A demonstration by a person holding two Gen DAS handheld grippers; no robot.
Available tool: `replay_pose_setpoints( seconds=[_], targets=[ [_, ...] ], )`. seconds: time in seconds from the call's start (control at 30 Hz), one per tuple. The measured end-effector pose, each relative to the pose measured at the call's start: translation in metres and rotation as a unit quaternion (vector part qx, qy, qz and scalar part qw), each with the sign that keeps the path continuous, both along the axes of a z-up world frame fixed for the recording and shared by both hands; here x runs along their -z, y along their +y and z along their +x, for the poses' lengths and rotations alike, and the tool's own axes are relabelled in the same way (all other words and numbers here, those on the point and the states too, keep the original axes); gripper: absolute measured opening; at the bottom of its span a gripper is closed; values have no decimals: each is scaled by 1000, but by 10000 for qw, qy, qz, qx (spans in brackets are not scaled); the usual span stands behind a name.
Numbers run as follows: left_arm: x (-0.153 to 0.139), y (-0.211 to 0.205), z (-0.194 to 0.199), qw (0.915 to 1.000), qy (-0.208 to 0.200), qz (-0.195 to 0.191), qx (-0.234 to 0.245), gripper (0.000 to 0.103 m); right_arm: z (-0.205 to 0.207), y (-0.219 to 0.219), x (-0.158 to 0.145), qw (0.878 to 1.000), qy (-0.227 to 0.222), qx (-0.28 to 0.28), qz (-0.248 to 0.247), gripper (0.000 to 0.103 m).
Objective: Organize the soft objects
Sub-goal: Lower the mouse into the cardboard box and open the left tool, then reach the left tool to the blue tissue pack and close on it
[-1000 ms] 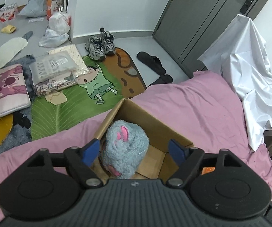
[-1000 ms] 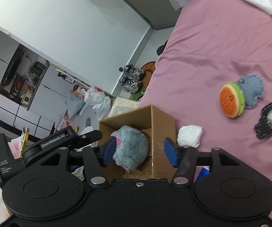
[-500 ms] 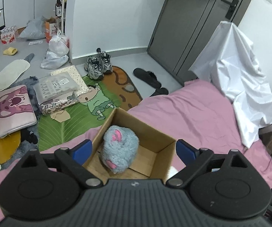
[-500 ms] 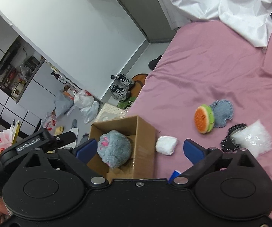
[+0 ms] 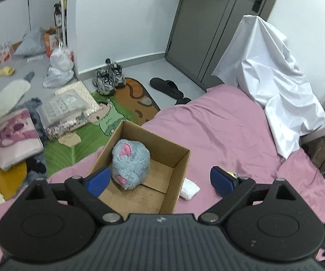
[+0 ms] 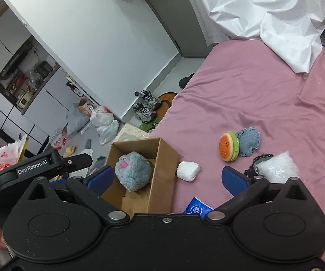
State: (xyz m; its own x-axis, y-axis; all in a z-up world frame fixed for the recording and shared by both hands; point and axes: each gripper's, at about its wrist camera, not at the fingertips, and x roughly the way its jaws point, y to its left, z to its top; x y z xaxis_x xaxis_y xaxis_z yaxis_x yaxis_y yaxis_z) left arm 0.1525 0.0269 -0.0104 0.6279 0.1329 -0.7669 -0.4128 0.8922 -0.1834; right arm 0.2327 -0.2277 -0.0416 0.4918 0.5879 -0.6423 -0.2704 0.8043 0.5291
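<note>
A grey-blue plush (image 5: 131, 160) with pink patches sits in a brown cardboard box (image 5: 176, 158); the bedsheet (image 6: 264, 103) is pink, the burger toy (image 6: 228, 146) orange and green.

The blue packet (image 6: 197, 207) peeks out, mostly hidden behind the right claw's body; the black lace piece (image 6: 254, 166) sits half under the clear bag (image 6: 277, 167).

The only clearly legible text is "GenRobot.AI", in white letters on the black body of the left gripper (image 6: 160, 181), seen in the right wrist view left of the cardboard box (image 6: 162, 155). A blue packet (image 6: 197, 207) just right of that box bears a round white emblem, unreadable.
</note>
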Motion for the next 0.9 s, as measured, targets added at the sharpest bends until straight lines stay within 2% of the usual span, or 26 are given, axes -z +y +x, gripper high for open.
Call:
replay_pose_setpoints(
  seconds=[0.1, 0.27, 0.47, 0.6, 0.9],
  targets=[
    [-5, -10, -3, 9997, 9, 162, 182, 95, -5, -11, -4, 9999, -89, 66, -44, 103],
    [-10, -27, -10, 9991, -7, 200, 386, 95, -9, -31, -6, 9997, -145, 133, -134, 103],
    [-14, -50, -16, 9974, -63, 448, 563, 102, -11, -50, -1, 9996, -99, 225, -113, 103],
    [-10, -58, -17, 9976, 28, 342, 606, 102, -9, -60, 6, 9995, 25, 266, -176, 103],
    [8, -76, -23, 9970, 184, 397, 639, 102, -13, -84, 13, 9992, 97, 386, -90, 103]
  ],
)
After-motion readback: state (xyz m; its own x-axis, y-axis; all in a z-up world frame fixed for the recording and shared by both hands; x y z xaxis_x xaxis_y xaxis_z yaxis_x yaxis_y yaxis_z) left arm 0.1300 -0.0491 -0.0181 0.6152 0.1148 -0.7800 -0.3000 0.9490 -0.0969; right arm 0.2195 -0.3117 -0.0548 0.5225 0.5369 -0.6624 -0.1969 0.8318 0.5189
